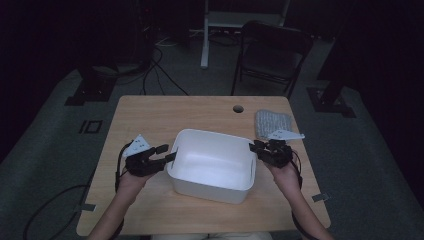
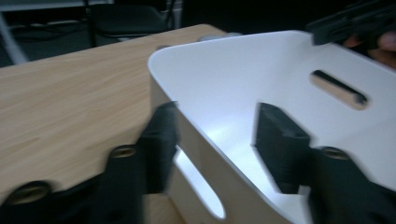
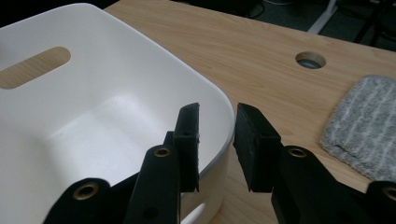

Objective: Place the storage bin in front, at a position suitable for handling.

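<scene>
The left gripper [image 2: 212, 135] is blurred, its jaws set astride the white tub's [image 1: 212, 162] left wall, untouching. The right gripper [image 3: 217, 144] straddles the right rim, gaps seen. The tub is on the desk [image 1: 150, 115].

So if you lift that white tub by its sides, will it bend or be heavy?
The white tub is probably light: it looks like thin plastic and holds nothing. Its walls may flex a little, since each gripper straddles just one thin rim. It seems unlikely to tip, being wide and low with a flat bottom on the table.
</scene>
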Demonstrator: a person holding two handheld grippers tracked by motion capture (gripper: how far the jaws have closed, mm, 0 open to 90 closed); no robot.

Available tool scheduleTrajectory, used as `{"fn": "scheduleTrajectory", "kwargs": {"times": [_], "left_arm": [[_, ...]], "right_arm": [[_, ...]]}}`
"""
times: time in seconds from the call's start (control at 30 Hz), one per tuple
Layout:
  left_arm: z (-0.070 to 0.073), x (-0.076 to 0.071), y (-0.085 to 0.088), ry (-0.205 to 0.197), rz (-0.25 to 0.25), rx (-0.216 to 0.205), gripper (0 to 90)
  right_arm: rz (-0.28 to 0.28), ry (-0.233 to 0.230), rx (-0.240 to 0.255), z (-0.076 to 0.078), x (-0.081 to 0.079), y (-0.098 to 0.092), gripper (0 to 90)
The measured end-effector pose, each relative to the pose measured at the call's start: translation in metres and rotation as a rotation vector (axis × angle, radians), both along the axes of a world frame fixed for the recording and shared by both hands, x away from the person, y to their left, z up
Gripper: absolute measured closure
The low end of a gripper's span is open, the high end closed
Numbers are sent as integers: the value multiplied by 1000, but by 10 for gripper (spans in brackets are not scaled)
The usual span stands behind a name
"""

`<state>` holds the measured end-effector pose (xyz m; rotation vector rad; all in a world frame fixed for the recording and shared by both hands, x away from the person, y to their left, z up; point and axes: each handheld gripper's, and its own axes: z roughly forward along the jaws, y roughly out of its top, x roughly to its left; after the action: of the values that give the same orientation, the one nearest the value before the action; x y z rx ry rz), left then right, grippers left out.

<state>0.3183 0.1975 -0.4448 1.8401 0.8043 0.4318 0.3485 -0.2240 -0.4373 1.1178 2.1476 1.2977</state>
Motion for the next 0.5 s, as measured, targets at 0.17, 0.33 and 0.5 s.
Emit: {"fn": "scheduleTrajectory", "kwargs": {"times": [0.17, 0.33, 0.5], "left_arm": [[-2, 5, -7, 19, 25, 52, 644], [0, 4, -10, 13, 45, 64, 695], [2, 0, -13, 0, 79, 97, 718]], "right_arm": [[-9, 15, 3, -3, 7, 1, 783], [-18, 11, -11, -1, 9, 3, 820], [-4, 19, -5, -1, 16, 4, 826]]}}
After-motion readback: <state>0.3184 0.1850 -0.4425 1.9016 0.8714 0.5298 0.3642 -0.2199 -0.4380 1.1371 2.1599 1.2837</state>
